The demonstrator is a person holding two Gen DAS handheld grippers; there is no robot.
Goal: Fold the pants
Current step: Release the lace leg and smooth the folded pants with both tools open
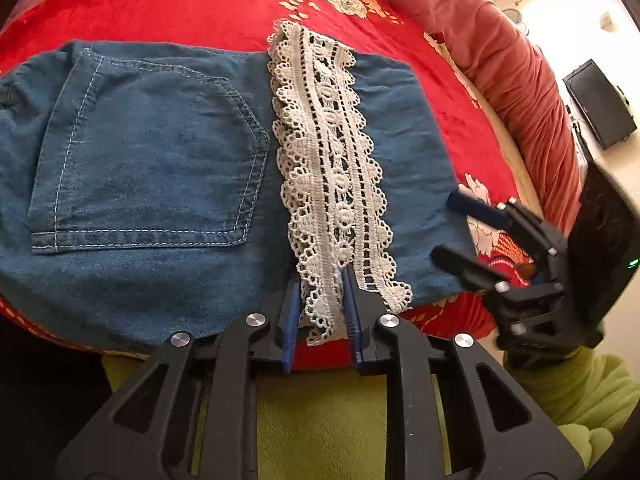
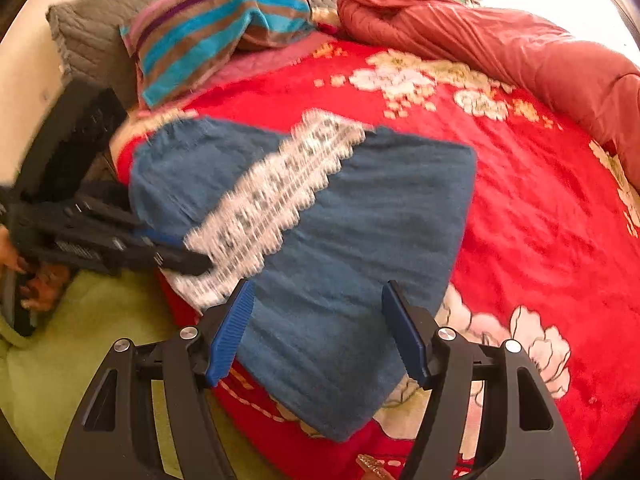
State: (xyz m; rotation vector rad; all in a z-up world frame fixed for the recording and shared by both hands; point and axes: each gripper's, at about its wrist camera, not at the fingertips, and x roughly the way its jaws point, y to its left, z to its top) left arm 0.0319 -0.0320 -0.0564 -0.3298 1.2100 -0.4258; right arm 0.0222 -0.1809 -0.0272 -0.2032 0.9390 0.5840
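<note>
At 6 o'clock the left hand-held gripper point(image 1: 322, 312) was clamped on the near end of the white lace trim point(image 1: 328, 168) — an openwork, scalloped band running 6 to 12. The folded denim pants point(image 1: 152, 168) lay flat on the red floral bed point(image 1: 160, 4), long axis 9 to 3. The right hand-held gripper point(image 2: 318, 332) hovered at 4 o'clock — fingers apart, holding nothing.

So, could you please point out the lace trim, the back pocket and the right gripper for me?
lace trim point(image 1: 334, 184): left wrist view, middle of the white strip.
back pocket point(image 1: 152, 152): left wrist view, centre of the denim patch.
right gripper point(image 2: 318, 332): right wrist view, midway between its blue fingertips.
</note>
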